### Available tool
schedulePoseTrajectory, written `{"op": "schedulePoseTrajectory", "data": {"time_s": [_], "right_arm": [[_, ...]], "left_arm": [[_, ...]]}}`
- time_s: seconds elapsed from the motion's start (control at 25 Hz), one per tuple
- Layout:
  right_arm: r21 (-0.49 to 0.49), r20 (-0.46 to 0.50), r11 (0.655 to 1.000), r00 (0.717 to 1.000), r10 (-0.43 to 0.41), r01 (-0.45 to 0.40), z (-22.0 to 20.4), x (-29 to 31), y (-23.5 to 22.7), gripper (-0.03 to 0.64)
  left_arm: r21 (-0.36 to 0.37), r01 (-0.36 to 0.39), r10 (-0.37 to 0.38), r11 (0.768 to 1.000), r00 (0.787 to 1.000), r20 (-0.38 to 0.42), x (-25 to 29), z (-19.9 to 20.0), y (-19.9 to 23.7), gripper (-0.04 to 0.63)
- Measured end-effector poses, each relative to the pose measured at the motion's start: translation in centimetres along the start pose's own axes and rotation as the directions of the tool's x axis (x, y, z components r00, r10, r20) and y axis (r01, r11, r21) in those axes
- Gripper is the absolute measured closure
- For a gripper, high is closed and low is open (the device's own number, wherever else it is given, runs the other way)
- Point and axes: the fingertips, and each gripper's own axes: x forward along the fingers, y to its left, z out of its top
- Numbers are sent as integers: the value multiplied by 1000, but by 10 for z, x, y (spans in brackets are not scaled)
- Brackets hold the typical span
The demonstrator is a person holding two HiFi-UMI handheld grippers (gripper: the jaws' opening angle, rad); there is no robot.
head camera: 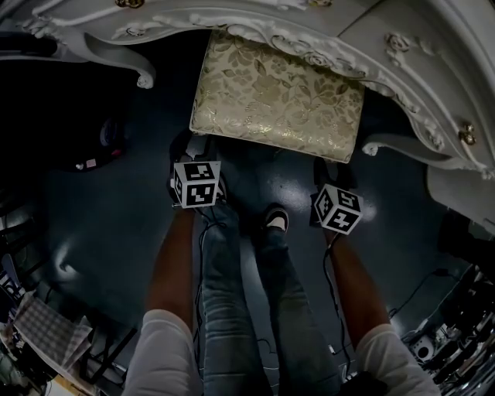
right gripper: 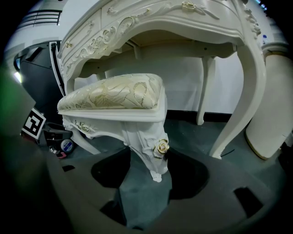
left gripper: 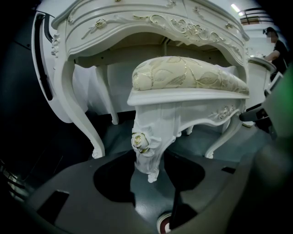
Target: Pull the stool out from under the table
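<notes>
While the left hand-held gripper (left gripper: pixel 149 165) and right hand-held gripper (right gripper: pixel 149 171) each clamp, jaws wide, a carved front leg (left gripper: pixel 149 137) of the stool (head camera: pixel 278 93), it sits half beneath the tabletop (head camera: pixel 325 19). Uneven pulling could swing it into the tabletop's legs (left gripper: pixel 80 116); the glossy legs may slip free.

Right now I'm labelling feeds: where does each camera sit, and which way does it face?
Head view: on the person's head, looking steeply down at the stool; both forearms, legs, left gripper and right gripper show.
Left gripper view: on the left gripper, facing along its own jaws, closed on a stool leg.
Right gripper view: likewise, on the other stool leg.
All share the stool and table.
</notes>
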Motion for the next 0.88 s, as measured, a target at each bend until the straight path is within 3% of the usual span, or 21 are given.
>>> {"op": "schedulePoseTrajectory", "data": {"time_s": [0.24, 0.52, 0.88], "right_arm": [[-2, -6, 1000, 1000, 14, -14, -10, -10, -1, 365], [-5, -38, 1000, 999, 29, -30, -27, -27, -1, 367], [1, -62, 1000, 998, 24, -24, -50, -47, 2, 368]], "left_arm": [[-5, 4, -4, 1000, 1000, -15, -13, -13, -6, 382], [-39, -13, 9, 999, 996, -90, -33, -34, -16, 382], [-27, 19, -21, 999, 994, -107, -55, -57, -23, 385]]}}
